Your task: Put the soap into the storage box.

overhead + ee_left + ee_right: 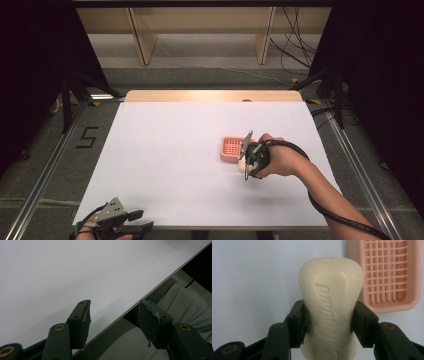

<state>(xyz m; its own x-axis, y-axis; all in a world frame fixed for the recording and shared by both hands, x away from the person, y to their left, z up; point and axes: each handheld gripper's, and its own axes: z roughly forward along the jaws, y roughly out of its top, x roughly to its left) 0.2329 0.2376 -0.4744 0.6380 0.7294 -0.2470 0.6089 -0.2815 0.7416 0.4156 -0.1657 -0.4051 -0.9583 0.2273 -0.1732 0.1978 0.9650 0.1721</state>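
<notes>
A cream bar of soap (330,305) with embossed lettering is clamped at its narrow waist between the two black jaws of my right gripper (328,318). In the high view that gripper (246,165) hovers right of the table's middle, with the soap (242,166) just in front of a pink soap dish (231,148). The dish (390,272) has a grid floor with nothing in it and lies beyond the soap to the right. My left gripper (142,221) rests at the table's near-left corner. Its jaws (113,317) stand apart over the table's front edge, holding nothing.
The white table top (170,150) is bare apart from the dish. A wooden strip (210,95) runs along its far edge. Dark metal rails (45,170) flank the table on both sides, and grey cloth (185,302) lies below the near edge.
</notes>
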